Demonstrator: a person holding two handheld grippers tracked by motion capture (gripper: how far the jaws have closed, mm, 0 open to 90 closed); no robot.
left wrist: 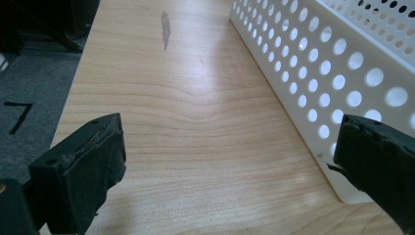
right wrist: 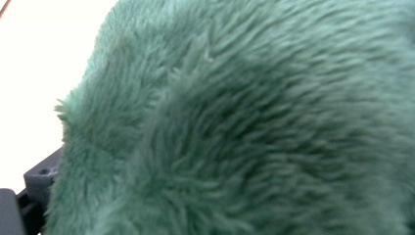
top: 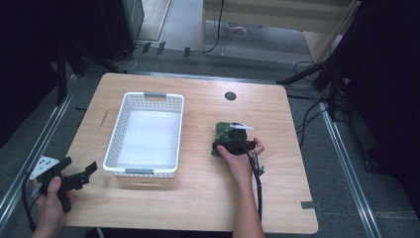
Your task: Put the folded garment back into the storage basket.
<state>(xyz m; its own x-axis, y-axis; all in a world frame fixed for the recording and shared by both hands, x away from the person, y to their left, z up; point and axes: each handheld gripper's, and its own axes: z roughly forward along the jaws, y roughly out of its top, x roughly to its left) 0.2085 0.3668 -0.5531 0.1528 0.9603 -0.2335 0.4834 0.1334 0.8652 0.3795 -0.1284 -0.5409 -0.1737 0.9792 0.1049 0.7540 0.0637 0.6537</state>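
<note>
A green plush toy (top: 223,131) lies on the wooden table (top: 208,198), right of the middle. My right gripper (top: 229,141) is pushed down over it from the near side. In the right gripper view its fur (right wrist: 244,122) presses close against the camera. One black finger (right wrist: 41,177) shows far out at the left edge, so the jaws stand wide around the toy. My left gripper (top: 80,166) is held open and empty at the table's near left corner, its pads (left wrist: 83,166) far apart, just left of the basket.
A white perforated basket (top: 143,99) stands empty left of centre; its wall (left wrist: 303,73) runs along the right of the left gripper view. A round grommet hole (top: 230,95) sits near the far edge. Metal floor rails flank the table.
</note>
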